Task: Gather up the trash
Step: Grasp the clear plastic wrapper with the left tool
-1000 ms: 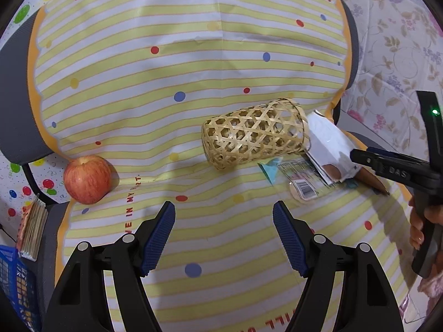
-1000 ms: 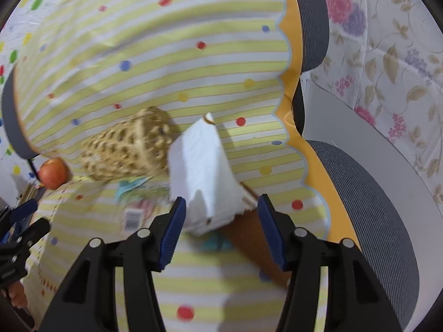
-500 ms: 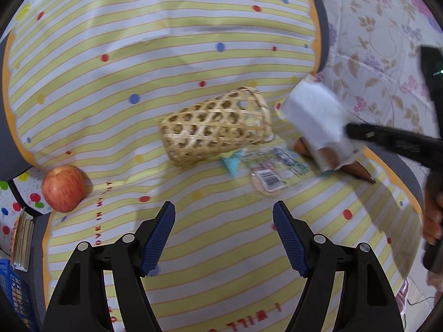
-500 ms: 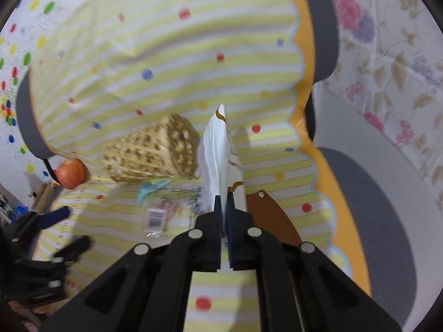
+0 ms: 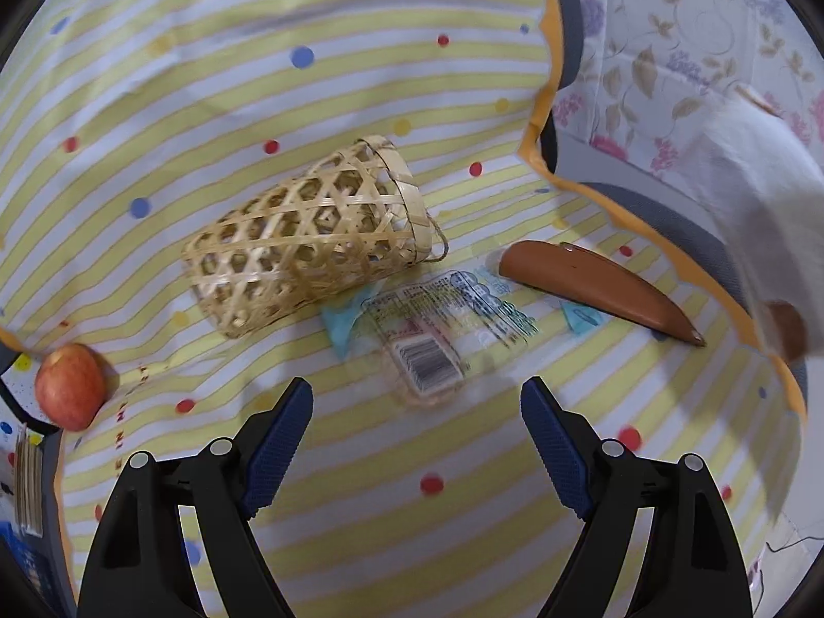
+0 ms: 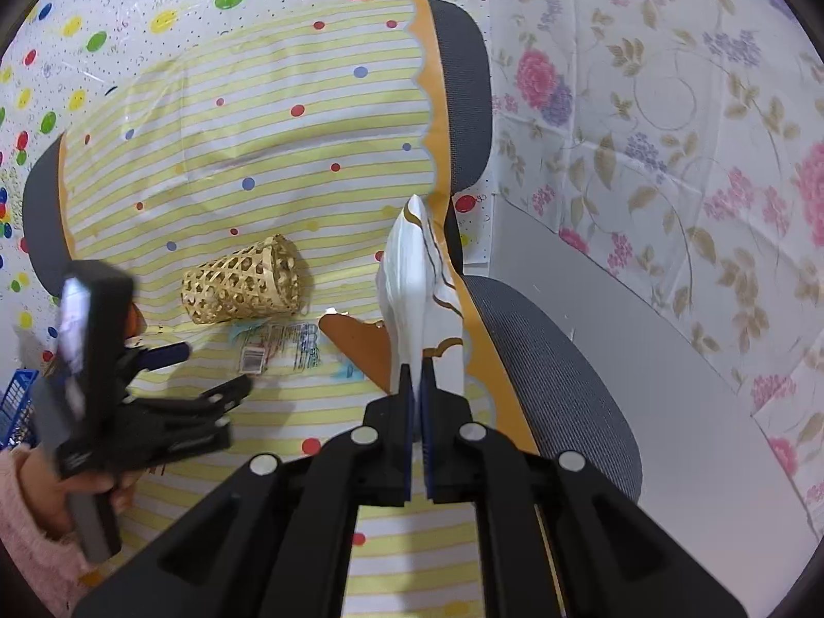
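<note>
Above the striped cloth (image 6: 309, 154), the right gripper (image 6: 416, 371) pinched a white wrapper (image 6: 412, 278) while the left gripper (image 5: 417, 407), jaws just spreading wider with nothing between them, likely needed to descend onto the clear packet (image 5: 438, 329).

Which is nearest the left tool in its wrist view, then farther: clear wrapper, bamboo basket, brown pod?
From the left tool:
1. Clear wrapper, just ahead, between the fingers' line.
2. Bamboo basket, behind it, leftward, on its side.
3. Brown pod, far right, near the cloth's edge.

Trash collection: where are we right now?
Nothing binned: the woven basket lies tipped over and looks empty. In hand: right gripper is shut on the white wrapper. Left: the clear barcode wrapper, with the left gripper open above it.
</note>
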`<act>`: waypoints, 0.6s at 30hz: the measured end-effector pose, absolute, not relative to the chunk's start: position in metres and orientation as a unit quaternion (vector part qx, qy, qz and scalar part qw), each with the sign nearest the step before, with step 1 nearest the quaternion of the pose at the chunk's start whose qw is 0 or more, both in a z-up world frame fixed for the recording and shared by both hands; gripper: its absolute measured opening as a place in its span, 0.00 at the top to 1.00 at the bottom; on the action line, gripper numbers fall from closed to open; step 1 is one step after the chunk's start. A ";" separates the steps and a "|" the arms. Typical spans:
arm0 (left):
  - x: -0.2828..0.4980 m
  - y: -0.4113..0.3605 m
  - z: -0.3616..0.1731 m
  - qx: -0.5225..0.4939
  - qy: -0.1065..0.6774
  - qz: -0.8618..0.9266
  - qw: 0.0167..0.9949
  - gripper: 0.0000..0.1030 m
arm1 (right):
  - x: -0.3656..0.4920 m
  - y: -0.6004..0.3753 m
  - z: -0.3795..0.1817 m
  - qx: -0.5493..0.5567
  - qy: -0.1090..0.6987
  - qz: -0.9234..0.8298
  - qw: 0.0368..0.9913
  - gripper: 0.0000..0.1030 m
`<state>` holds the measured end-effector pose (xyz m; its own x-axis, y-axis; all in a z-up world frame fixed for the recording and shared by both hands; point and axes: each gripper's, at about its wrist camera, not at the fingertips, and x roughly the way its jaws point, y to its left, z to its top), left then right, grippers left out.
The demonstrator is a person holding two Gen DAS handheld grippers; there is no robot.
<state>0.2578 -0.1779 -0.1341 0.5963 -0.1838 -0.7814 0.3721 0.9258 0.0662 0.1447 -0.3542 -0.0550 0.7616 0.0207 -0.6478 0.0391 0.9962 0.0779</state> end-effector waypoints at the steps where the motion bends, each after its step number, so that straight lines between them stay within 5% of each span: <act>1: 0.263 -0.179 -0.135 0.110 0.424 -0.157 0.885 0.19 | 0.142 -0.356 -0.055 0.045 0.345 -0.005 0.938 0.97; 10: 0.296 -0.196 -0.157 0.113 0.471 -0.161 0.860 0.24 | 0.142 -0.361 -0.059 0.056 0.349 0.002 0.936 0.97; 13: 0.286 -0.208 -0.156 0.136 0.462 -0.178 0.858 0.43 | 0.143 -0.360 -0.062 0.055 0.352 0.005 0.934 0.97; 17: 0.277 -0.213 -0.154 0.139 0.459 -0.197 0.855 1.00 | 0.142 -0.360 -0.064 0.060 0.355 0.006 0.933 0.97; 18: 0.275 -0.212 -0.153 0.136 0.458 -0.198 0.856 1.00 | 0.141 -0.361 -0.065 0.061 0.357 0.005 0.932 0.97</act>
